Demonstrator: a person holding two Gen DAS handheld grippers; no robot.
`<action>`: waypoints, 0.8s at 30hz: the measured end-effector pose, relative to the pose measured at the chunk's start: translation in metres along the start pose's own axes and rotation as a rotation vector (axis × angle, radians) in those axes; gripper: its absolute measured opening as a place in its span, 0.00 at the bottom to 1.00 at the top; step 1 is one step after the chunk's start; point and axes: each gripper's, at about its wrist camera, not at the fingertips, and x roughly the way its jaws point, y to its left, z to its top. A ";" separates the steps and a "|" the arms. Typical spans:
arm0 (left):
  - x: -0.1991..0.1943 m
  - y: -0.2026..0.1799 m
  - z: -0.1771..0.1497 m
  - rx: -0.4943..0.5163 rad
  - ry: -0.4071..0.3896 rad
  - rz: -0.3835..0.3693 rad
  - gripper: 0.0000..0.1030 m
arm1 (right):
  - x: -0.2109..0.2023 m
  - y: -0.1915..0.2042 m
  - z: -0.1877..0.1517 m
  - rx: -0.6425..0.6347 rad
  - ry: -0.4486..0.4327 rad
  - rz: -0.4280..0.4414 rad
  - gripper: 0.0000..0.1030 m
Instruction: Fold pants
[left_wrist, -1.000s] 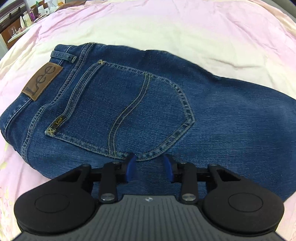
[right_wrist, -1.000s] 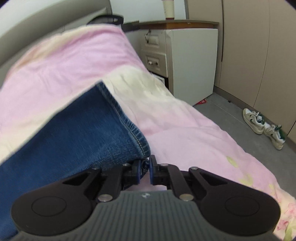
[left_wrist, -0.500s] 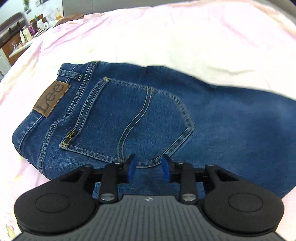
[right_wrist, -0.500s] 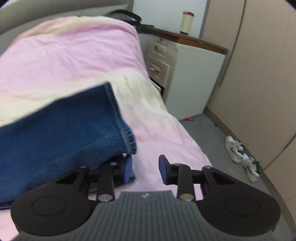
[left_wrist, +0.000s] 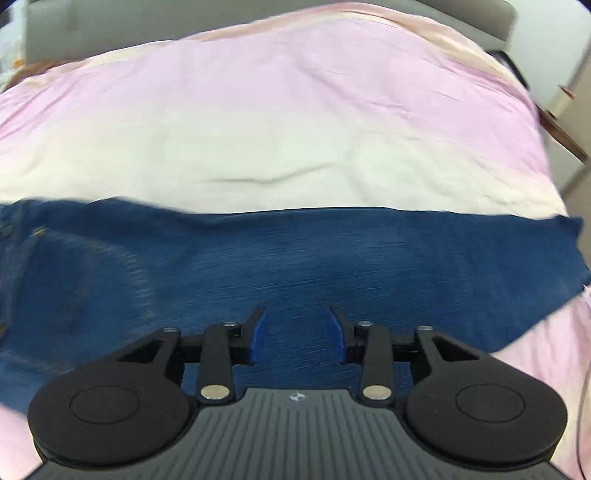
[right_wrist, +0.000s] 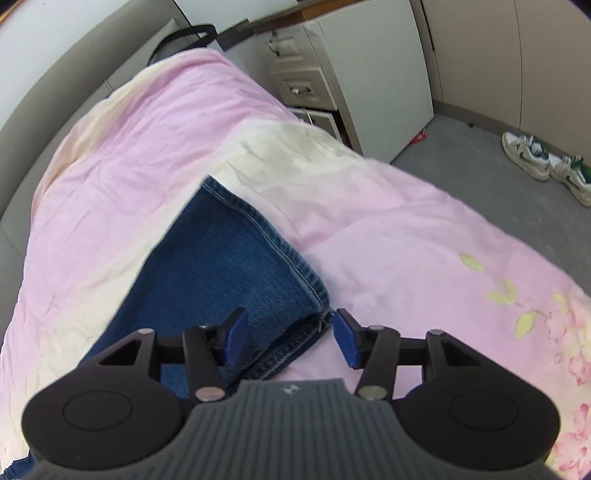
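Note:
Blue jeans (left_wrist: 295, 266) lie flat across the bed, legs stacked, with the back pocket at the left edge of the left wrist view. My left gripper (left_wrist: 297, 336) is open and empty, hovering over the thigh part of the jeans. In the right wrist view the hem end of the jeans (right_wrist: 236, 258) lies on the quilt. My right gripper (right_wrist: 291, 334) is open, its jaws standing either side of the near hem corner, holding nothing.
A pink and cream quilt (left_wrist: 295, 110) covers the bed. A white bedside cabinet (right_wrist: 354, 74) stands past the bed's right edge. Sneakers (right_wrist: 546, 162) lie on the grey floor. A grey headboard (left_wrist: 92, 33) is at the back.
My right gripper has let go of the hem and opened wider; the hem now lies on the quilt. My left gripper has swung right, from the back pocket toward the legs.

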 end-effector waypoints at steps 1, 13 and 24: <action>0.005 -0.011 0.002 0.024 0.008 -0.020 0.42 | 0.006 -0.004 -0.002 0.030 0.008 0.015 0.47; 0.069 -0.132 0.001 0.298 0.107 -0.203 0.42 | 0.061 -0.021 -0.023 0.172 0.012 0.067 0.20; 0.123 -0.154 -0.022 0.333 0.139 -0.139 0.39 | 0.003 0.002 -0.002 0.029 -0.081 0.073 0.02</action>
